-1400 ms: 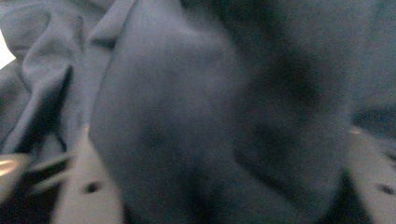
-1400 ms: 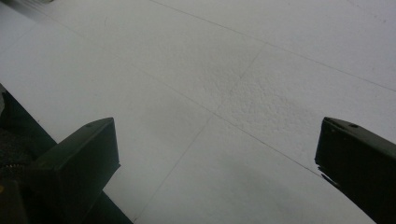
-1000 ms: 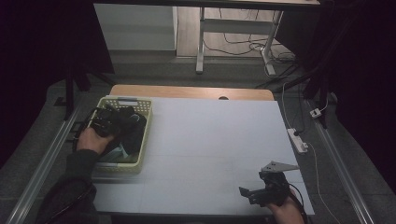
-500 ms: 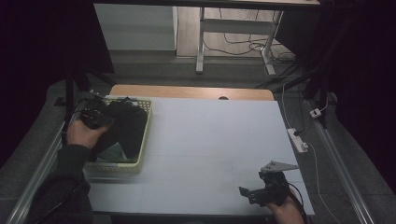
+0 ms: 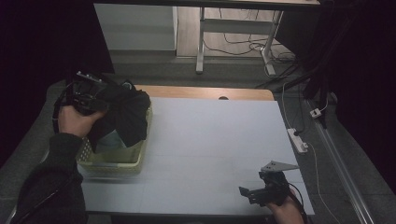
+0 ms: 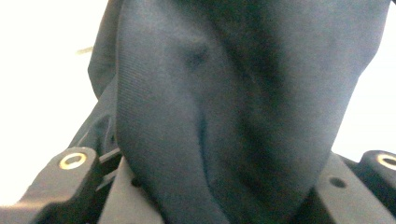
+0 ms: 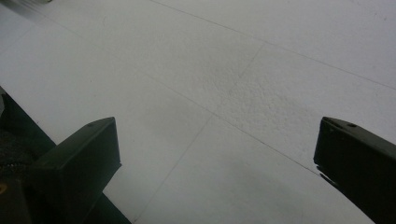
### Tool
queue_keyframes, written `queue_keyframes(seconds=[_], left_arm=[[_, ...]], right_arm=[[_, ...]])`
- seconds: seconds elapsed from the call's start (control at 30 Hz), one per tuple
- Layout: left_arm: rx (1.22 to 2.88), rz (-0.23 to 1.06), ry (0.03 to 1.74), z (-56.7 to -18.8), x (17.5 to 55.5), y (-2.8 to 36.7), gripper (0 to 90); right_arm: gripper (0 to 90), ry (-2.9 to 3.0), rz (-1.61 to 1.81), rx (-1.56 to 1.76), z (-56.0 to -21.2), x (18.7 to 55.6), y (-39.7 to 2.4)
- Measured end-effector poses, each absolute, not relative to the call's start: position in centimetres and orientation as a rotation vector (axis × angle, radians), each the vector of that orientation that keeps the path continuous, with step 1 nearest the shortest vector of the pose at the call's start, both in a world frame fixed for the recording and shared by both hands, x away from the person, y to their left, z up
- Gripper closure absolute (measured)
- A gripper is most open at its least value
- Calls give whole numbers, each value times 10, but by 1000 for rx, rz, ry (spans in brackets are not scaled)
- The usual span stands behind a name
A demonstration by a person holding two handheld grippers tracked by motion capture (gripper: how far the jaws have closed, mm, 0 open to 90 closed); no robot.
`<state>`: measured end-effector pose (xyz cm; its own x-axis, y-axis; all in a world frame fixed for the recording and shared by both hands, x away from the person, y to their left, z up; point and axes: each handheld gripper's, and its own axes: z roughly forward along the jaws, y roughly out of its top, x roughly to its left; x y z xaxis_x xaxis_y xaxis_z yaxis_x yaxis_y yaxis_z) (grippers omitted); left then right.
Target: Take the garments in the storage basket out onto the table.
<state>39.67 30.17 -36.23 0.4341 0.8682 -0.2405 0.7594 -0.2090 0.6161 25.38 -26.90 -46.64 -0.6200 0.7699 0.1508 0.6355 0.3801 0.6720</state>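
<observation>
Dark cloth (image 5: 122, 114) hangs from my left gripper (image 5: 88, 95) above the pale yellow basket (image 5: 116, 161) at the left edge of the tabletop (image 5: 210, 144) in the high view. Its lower folds drape down into the basket, where something light blue-grey lies under them, though I cannot make out what. My left hand (image 5: 74, 121) is wrapped around the gripper body, with the dark sleeve running down to the bottom of the picture. My right gripper (image 5: 247, 192) sits low at the near right corner of the tabletop, well apart from the basket, with its grey three-cornered plate on top and its jaws spread.

From the left gripper view, the cloth (image 6: 233, 112) bunches up right in front of the lens, a thick dark fold gathered between the two black jaws, which pinch it tightly. Bright white shows at both sides behind it.

From the right gripper view, I see the jaws standing wide apart with nothing between them. They point at the bare white tabletop (image 7: 224, 84), which is crossed by faint seam lines.
</observation>
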Motion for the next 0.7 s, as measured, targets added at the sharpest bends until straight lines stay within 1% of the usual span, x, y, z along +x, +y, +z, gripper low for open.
queue_keyframes(seconds=[0.43, 0.7], left_arm=[[2013, 223, 1249, -327, 396, 279, 692], [2034, 222, 1158, -309, 398, 251, 691]], right_arm=[[0, 2450, 1064, 1264, -466, 254, -269], [0, 2449, 1065, 1262, -466, 254, -269]])
